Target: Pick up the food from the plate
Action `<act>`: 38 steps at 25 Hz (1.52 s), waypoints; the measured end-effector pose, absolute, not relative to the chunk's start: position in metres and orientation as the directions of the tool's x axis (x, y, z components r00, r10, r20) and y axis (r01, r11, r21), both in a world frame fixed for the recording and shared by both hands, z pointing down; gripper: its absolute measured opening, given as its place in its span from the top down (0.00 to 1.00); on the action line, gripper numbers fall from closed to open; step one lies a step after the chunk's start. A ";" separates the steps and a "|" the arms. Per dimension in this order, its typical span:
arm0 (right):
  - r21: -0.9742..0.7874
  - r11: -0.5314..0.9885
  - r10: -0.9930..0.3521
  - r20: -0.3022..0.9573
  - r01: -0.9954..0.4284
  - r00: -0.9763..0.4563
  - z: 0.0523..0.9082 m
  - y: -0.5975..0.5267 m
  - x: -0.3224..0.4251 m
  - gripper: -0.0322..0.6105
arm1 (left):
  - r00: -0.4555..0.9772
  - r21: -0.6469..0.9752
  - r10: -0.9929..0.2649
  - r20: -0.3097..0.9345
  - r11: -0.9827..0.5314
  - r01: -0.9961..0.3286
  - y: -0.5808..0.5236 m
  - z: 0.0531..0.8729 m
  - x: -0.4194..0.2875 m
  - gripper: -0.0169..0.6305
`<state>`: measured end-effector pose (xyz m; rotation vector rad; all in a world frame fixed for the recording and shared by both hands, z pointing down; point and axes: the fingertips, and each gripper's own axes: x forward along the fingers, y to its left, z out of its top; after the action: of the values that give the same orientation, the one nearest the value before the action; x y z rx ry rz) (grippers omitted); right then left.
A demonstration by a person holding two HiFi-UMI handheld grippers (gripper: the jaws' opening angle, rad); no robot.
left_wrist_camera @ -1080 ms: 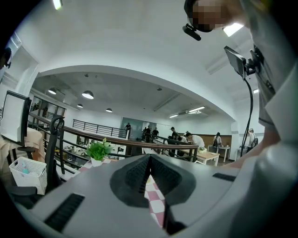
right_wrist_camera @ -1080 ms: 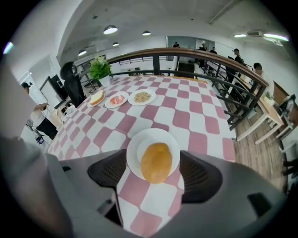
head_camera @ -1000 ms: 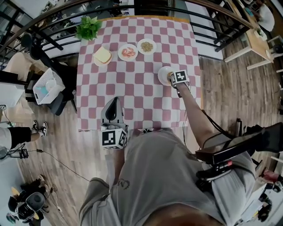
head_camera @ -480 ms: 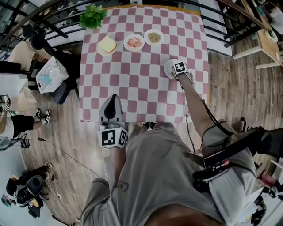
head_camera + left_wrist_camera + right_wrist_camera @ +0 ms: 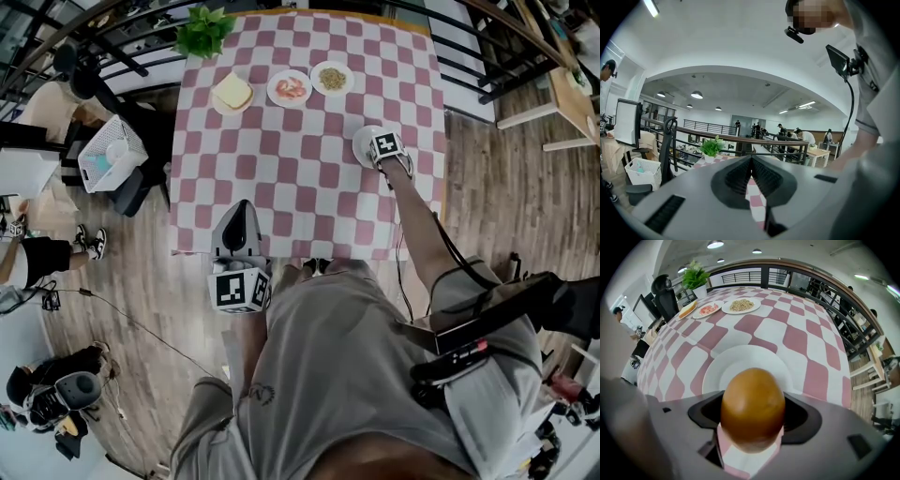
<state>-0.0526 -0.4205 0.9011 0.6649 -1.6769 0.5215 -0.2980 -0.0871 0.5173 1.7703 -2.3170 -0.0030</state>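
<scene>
The left gripper hangs at the near edge of the table, left of centre. Its jaws are together with nothing between them, and it takes no part in the pick.

Farther and to the right, the right gripper is clamped on the food, a smooth brown egg-shaped piece held on both sides by the pads. The white plate lies just under and beyond it. Whether the food is clear of the plate cannot be told.

I judge the grasp made and the lift in hand. The next move calls for a straight, slow rise with steady squeeze, since a rounded, glossy piece could slip or roll out.

At the far edge sit three more dishes, with bread, red bits and grains, and a plant at the far left corner, all well apart from the gripper.
</scene>
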 end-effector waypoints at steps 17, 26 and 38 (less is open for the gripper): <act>-0.020 0.734 -0.112 0.982 -0.679 -0.150 0.898 -0.421 -0.055 0.39 | -0.275 0.132 -0.942 0.194 0.303 -0.944 -0.075 0.524 -0.307 0.97; -0.050 0.747 -0.156 0.956 -0.663 -0.248 0.851 -0.428 -0.071 0.39 | -0.245 0.136 -0.953 0.178 0.271 -0.953 -0.081 0.526 -0.310 0.97; -0.049 0.776 -0.263 0.882 -0.629 -0.392 0.750 -0.425 -0.067 0.39 | -0.097 0.129 -0.987 0.125 0.113 -0.985 -0.124 0.516 -0.286 0.97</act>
<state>-0.0672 -0.4251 0.7504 0.6702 -1.9829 0.4676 -0.2865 -0.1237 0.5164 1.9801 -2.2016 -0.0183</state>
